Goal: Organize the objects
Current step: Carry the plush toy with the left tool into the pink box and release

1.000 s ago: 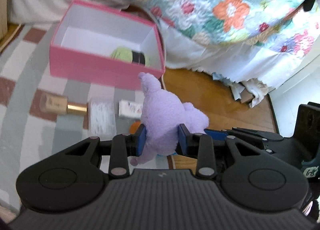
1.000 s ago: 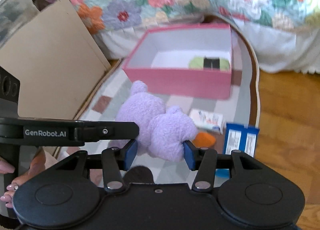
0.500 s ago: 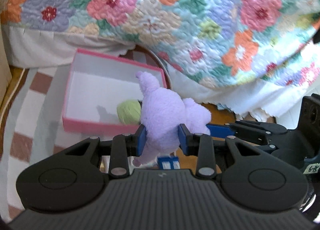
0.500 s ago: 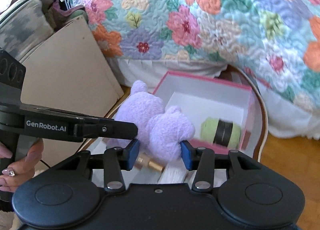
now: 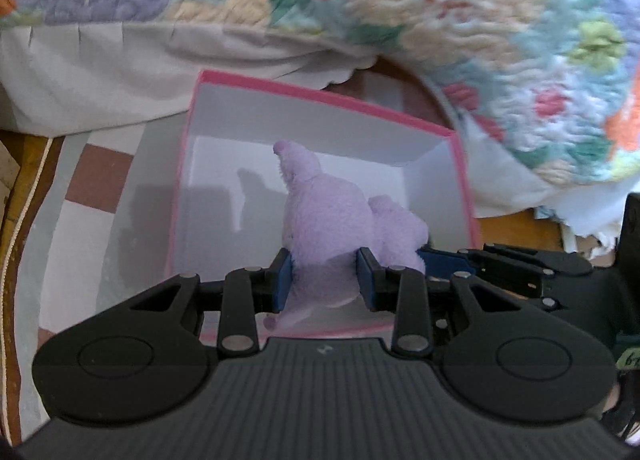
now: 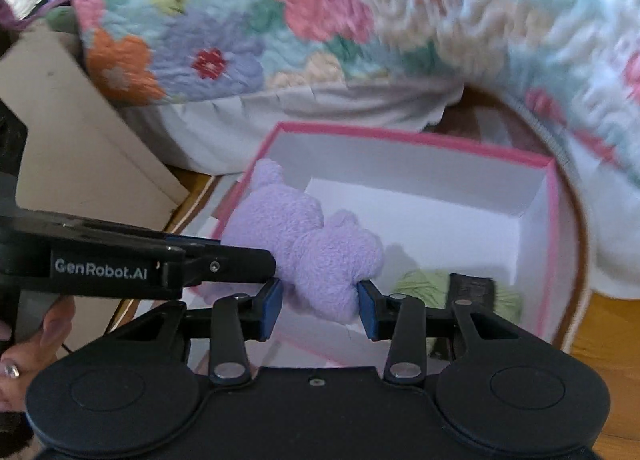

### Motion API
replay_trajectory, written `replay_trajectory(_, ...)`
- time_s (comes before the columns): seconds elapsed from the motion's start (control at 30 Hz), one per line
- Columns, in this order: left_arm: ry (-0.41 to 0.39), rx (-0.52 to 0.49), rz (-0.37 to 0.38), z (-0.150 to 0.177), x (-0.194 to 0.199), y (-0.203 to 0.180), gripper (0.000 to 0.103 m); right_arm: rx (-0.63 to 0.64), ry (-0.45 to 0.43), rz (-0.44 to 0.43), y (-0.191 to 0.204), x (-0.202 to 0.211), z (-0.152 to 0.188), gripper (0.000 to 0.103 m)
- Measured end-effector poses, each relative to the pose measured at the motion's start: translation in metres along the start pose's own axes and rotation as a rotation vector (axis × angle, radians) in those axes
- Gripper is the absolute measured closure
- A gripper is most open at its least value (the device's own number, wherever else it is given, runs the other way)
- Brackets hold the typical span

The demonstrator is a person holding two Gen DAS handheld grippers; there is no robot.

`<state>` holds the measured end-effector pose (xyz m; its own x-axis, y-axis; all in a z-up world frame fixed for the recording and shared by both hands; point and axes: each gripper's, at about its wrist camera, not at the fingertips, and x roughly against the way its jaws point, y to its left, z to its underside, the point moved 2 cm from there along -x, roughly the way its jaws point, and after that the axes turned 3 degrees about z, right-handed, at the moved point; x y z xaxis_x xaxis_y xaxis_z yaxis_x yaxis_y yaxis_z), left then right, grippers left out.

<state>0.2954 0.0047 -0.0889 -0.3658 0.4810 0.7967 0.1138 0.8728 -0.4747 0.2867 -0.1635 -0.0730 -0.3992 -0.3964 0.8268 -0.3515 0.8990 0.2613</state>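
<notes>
A purple plush toy (image 5: pixel 332 219) hangs over the open pink box (image 5: pixel 320 93), whose inside is white. My left gripper (image 5: pixel 324 284) is shut on the toy's lower part, its blue pads pressing the fur. The right gripper (image 6: pixel 318 304) grips the same toy (image 6: pixel 312 244) from the other side, and its jaws are closing further into the fur. In the right wrist view the toy sits above the near left corner of the box (image 6: pixel 400 135). A green yarn ball with a black band (image 6: pixel 420 284) lies inside at the front. The left gripper's arm (image 6: pixel 160 260) crosses in from the left.
A floral quilt (image 5: pixel 440 19) and a white bed skirt (image 5: pixel 100 71) hang close behind the box. A cardboard panel (image 6: pixel 80 139) leans at the left. The box stands on a checked rug (image 5: pixel 92 187), with wooden floor (image 6: pixel 608 332) to the right. A person's hand (image 6: pixel 24 344) holds the left tool.
Both grippers have carried the plush toy forward from above the rug to over the pink box. The loose items on the rug have dropped out of view.
</notes>
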Motion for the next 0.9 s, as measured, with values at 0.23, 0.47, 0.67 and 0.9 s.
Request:
replay_trajectory(0.23, 0.076, 0.011, -0.05, 0.0, -0.034, 0.014, 0.07, -0.03, 0.073, -0.038, -0.016, -0.05, 0.0, 0.057)
replay_trajectory(0.47, 0.134, 0.015, -0.094, -0.002, -0.055, 0.015, 0.07, -0.043, 0.126, -0.054, -0.03, -0.074, 0.006, 0.057)
replay_trajectory(0.67, 0.131, -0.017, -0.166, 0.003, -0.067, 0.012, 0.068, -0.047, 0.175, -0.021, -0.025, -0.085, 0.009, 0.057)
replay_trajectory(0.9, 0.035, -0.048, -0.179, 0.013, -0.061, 0.01, 0.066, -0.004, 0.181, 0.052, -0.019, -0.098, 0.015, 0.056)
